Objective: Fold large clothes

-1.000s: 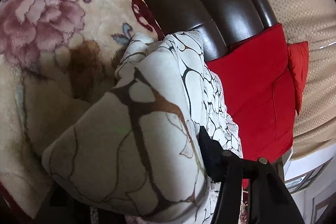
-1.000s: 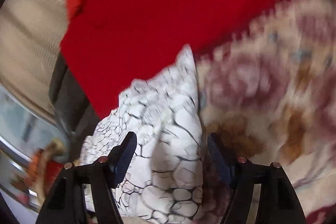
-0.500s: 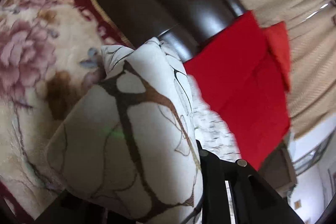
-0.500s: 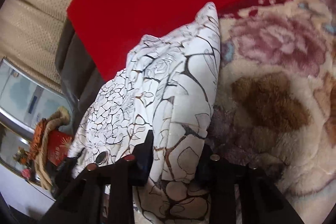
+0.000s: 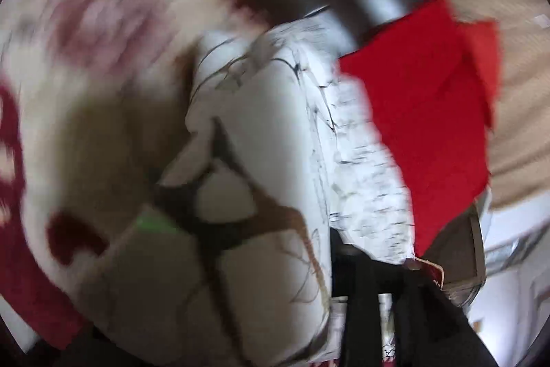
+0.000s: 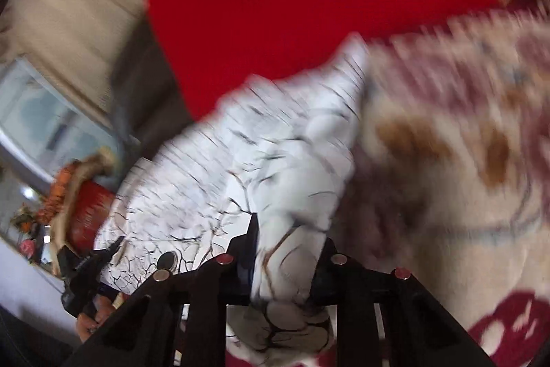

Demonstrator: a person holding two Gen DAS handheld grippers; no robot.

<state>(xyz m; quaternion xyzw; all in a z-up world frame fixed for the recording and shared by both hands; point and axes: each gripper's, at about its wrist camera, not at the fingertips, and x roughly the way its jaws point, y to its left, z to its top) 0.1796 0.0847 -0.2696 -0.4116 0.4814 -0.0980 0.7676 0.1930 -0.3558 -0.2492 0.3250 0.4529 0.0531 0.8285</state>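
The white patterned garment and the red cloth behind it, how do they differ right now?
The white patterned garment carries dark crackle lines; the red cloth is plain. The garment is bunched and clamped in the right gripper, while the red cloth lies spread flat, untouched. In the left wrist view the garment fills the foreground and the red cloth sits farther back. Both are fabric, blurred by motion.

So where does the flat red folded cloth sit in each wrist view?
Left wrist: the flat red folded cloth lies right of centre, over the dark sofa edge.
Right wrist: it fills the top centre.
Shared landmark: the white crackle-patterned garment, which borders the red cloth in both views.
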